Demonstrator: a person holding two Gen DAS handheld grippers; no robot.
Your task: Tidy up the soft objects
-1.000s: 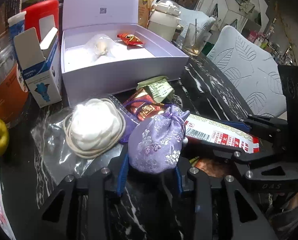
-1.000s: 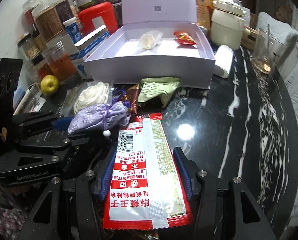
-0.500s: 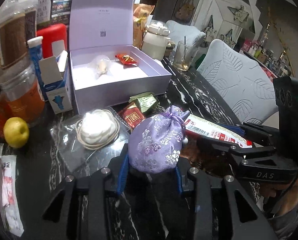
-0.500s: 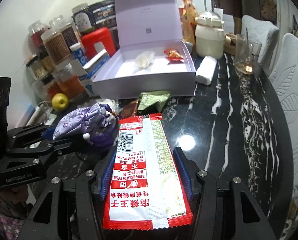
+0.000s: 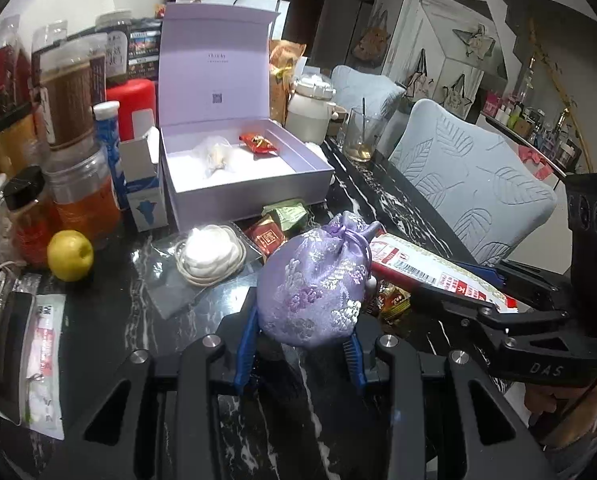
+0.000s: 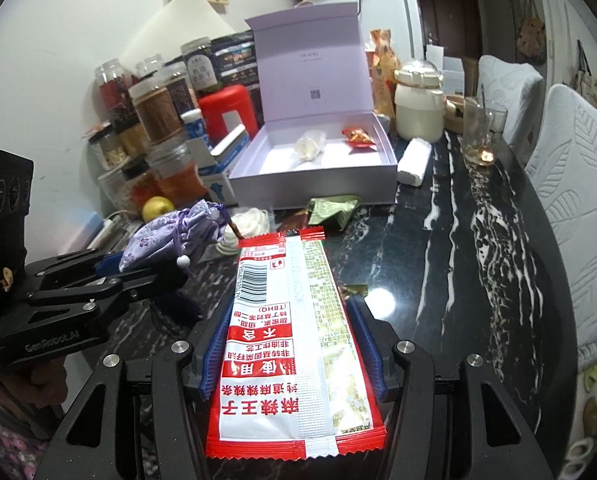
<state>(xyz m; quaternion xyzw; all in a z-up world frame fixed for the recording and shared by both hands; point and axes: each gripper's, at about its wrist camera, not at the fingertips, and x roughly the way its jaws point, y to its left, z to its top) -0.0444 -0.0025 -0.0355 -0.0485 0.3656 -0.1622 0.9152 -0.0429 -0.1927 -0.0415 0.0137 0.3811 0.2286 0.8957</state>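
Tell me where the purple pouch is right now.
The purple pouch sits between the fingers of the left hand-held gripper, held above the dark table, just left of the red snack packet.

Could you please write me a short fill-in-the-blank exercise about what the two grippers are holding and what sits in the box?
1. The left gripper is shut on a ____ drawstring pouch.
2. The right gripper holds a red and white ____ packet.
3. The lid of the lavender box stands ____.
4. Beside the jars lies a yellow ____.

Missing words: purple; snack; open; apple
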